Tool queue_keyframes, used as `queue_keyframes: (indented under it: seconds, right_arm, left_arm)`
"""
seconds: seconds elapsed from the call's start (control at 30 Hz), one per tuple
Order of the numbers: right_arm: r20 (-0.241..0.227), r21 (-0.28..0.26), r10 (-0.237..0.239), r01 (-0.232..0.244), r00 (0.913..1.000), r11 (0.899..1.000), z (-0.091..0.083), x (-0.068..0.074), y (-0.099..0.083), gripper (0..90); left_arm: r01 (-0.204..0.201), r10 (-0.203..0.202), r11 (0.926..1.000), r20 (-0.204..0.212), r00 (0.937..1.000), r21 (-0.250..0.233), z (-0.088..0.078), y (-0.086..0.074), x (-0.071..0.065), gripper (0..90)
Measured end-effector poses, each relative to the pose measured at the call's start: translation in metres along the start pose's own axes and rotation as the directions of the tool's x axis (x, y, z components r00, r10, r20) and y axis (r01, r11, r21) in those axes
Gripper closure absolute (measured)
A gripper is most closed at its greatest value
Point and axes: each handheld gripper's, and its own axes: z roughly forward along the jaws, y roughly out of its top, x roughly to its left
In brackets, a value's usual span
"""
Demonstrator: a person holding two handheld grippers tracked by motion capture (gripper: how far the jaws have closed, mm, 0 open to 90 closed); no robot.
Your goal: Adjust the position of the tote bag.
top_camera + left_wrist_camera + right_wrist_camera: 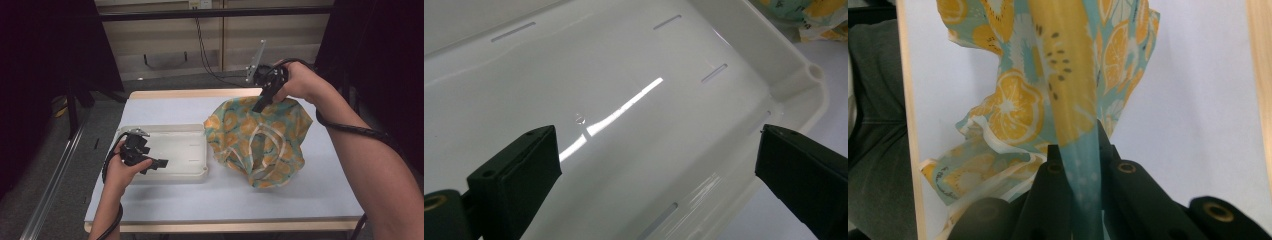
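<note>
A teal cloth with orange-slice print [260, 142] hangs over the right half of the table, its lower part resting on the surface. My right gripper [261, 103] is shut on the cloth's top edge and holds it lifted. In the right gripper view the pinched teal fabric [1083, 165] runs up between the two black jaws. A white plastic tray [192, 172] lies at the table's left. My left gripper [161, 163] hovers over the tray's near left corner, open with nothing between its jaws. The left gripper view looks into the bare tray [734, 35], and a bit of the cloth [809, 15] shows past its rim.
The table top [200, 200] is pale blue-grey with a wooden edge. A black cable [350, 129] loops along the right forearm. Dark curtains flank both sides, and a cable hangs from the wall behind the table.
</note>
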Motion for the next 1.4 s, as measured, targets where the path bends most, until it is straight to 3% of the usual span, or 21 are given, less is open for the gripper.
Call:
queue_keyframes:
  seconds: [0.1,0.2,0.23,0.33,0.37,0.4,0.47,0.5,0.53,0.57,0.63,0.7,0.77,0.93,1.0,1.13,1.33,1.4]
  right_arm:
    - [0.009,-0.016,-0.037,0.037,0.9993,0.999,0.001,-0.002,0.002,90.0]
    - [-0.017,-0.022,-0.079,0.079,0.9967,0.997,0.006,-0.004,0.002,90.0]
    - [-0.002,-0.016,-0.069,0.069,0.9976,0.997,0.008,-0.004,0.001,90.0]
    - [-0.015,-0.025,-0.049,0.049,0.9987,0.999,0.008,-0.005,0.001,90.0]
    - [-0.011,-0.027,-0.047,0.046,0.9989,0.999,0.007,-0.005,0.001,86.9]
    - [-0.013,-0.014,0.024,-0.025,0.9996,1.0,0.006,-0.004,0.001,74.3]
    - [-0.012,-0.01,0.036,-0.037,0.9993,0.999,0.007,-0.004,0.001,70.7]
    - [0.015,-0.004,0.105,-0.105,0.9944,0.995,0.007,-0.003,0.0,58.2]
    - [0.015,-0.004,0.105,-0.105,0.9944,0.995,0.007,-0.003,0.0,58.2]
    - [0.029,-0.017,0.158,-0.157,0.9871,0.987,0.007,-0.003,-0.003,49.2]
    - [0.037,-0.022,0.173,-0.172,0.9843,0.985,0.006,-0.003,-0.004,48.8]
    - [0.061,-0.042,0.182,-0.18,0.9814,0.983,0.001,-0.003,-0.011,42.2]
    - [0.058,-0.037,0.225,-0.224,0.9725,0.974,-0.002,-0.004,-0.015,34.4]
    - [0.067,-0.053,0.297,-0.294,0.9526,0.954,-0.01,-0.002,-0.025,32.3]
    - [0.066,-0.058,0.297,-0.294,0.9525,0.954,-0.012,-0.001,-0.028,32.1]
    - [0.087,-0.069,0.336,-0.33,0.9379,0.941,-0.017,0.003,-0.035,31.9]
    - [0.106,-0.055,0.386,-0.382,0.9165,0.923,-0.027,0.009,-0.044,31.0]
    - [0.116,-0.057,0.388,-0.384,0.9142,0.922,-0.028,0.01,-0.046,31.0]
  left_arm:
    - [0.003,-0.003,1.0,-0.002,1.0,-0.005,0.0,0.0,0.0,4.0]
    - [0.004,-0.004,1.0,-0.003,1.0,-0.002,0.0,-0.001,0.0,4.0]
    - [0.002,-0.002,1.0,-0.002,1.0,0.001,0.0,-0.001,0.0,4.0]
    - [0.005,-0.005,1.0,-0.001,1.0,-0.003,0.0,-0.001,-0.001,4.0]
    - [0.008,-0.008,1.0,-0.001,1.0,-0.002,0.0,-0.001,-0.002,4.0]
    - [0.01,-0.01,0.9999,-0.001,1.0,-0.002,0.001,-0.001,-0.003,4.0]
    - [0.012,-0.012,0.9999,0.003,0.9999,-0.003,0.001,-0.001,-0.003,4.0]
    - [0.013,-0.013,0.9999,0.005,0.9999,-0.005,0.001,-0.001,-0.003,4.0]
    - [0.01,-0.01,0.9999,0.003,0.9999,-0.004,0.001,-0.001,-0.003,4.0]
    - [0.012,-0.012,0.9999,0.003,0.9999,-0.006,0.001,0.0,-0.004,4.0]
    - [0.01,-0.01,0.9999,0.003,0.9999,-0.006,0.0,0.0,-0.005,4.0]
    - [0.002,-0.002,1.0,0.009,1.0,-0.007,0.0,0.001,-0.006,4.0]
    - [0.001,0.0,1.0,0.012,0.9999,-0.006,0.001,0.002,-0.007,4.0]
    - [-0.004,0.004,1.0,0.023,0.9997,-0.008,0.002,0.005,-0.009,4.0]
    - [-0.015,0.015,0.9999,0.03,0.9994,-0.002,0.0,0.009,-0.01,4.0]
    - [-0.015,0.015,0.9998,0.031,0.9994,-0.012,-0.002,0.012,-0.011,4.0]
    - [-0.045,0.045,0.999,0.037,0.9983,-0.003,-0.003,0.019,-0.015,4.0]
    - [-0.043,0.043,0.9991,0.038,0.9983,0.0,-0.003,0.021,-0.016,4.0]
